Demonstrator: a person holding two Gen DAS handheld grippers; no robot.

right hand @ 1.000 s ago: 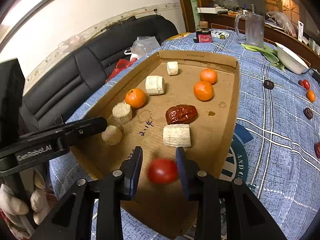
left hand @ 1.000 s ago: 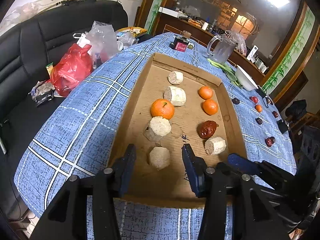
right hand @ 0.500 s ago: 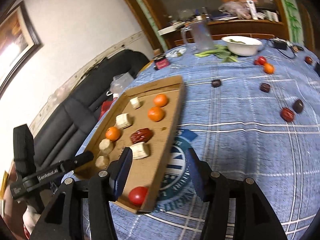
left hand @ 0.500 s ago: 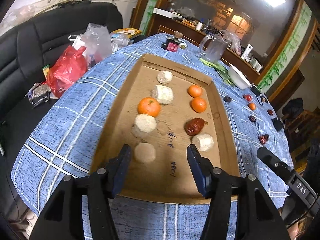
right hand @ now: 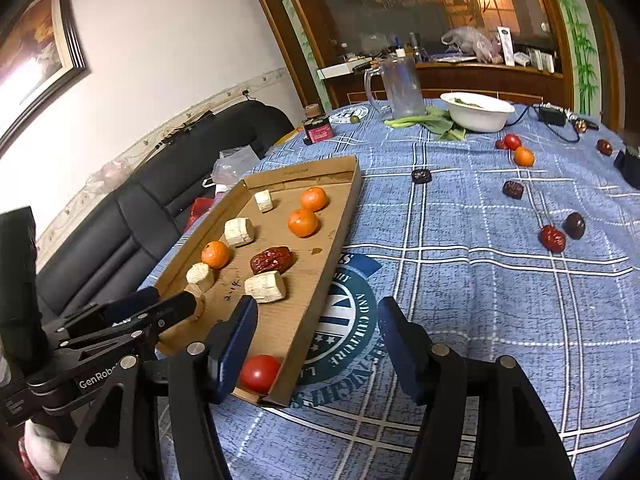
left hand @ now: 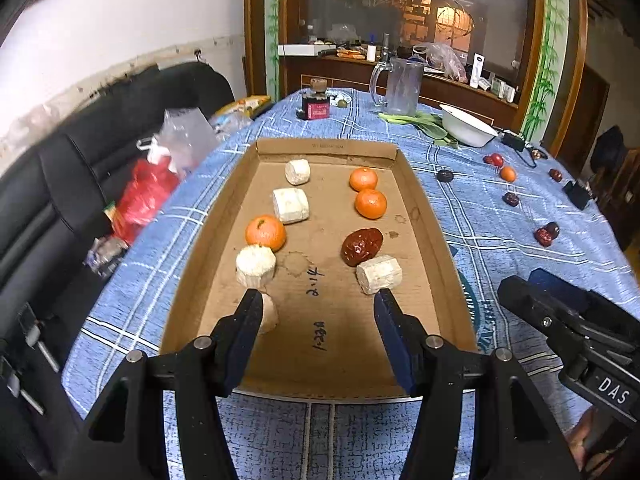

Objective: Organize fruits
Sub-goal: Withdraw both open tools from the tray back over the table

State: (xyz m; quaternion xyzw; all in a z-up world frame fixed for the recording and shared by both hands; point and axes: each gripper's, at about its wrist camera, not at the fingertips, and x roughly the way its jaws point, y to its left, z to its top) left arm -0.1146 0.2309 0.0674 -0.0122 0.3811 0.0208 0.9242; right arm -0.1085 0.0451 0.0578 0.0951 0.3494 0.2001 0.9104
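The left gripper (left hand: 316, 304) gapes empty over the cardboard tray (right hand: 340, 216), the red tomato (right hand: 259, 373) sits in its near corner, and the right gripper (right hand: 316, 320), equally wide and empty, could nudge the wall reaching toward the scattered dates (right hand: 553, 238).

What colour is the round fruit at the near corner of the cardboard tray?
Red; the tomato shows best in the right wrist view.

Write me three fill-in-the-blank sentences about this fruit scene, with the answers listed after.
1. The cardboard tray holds ___ oranges.
2. The red tomato lies in the tray's ___ corner.
3. The right gripper has its jaws ___ and grips nothing.
4. The white bowl sits beside the green ___.

Answers: three; near; open; vegetables
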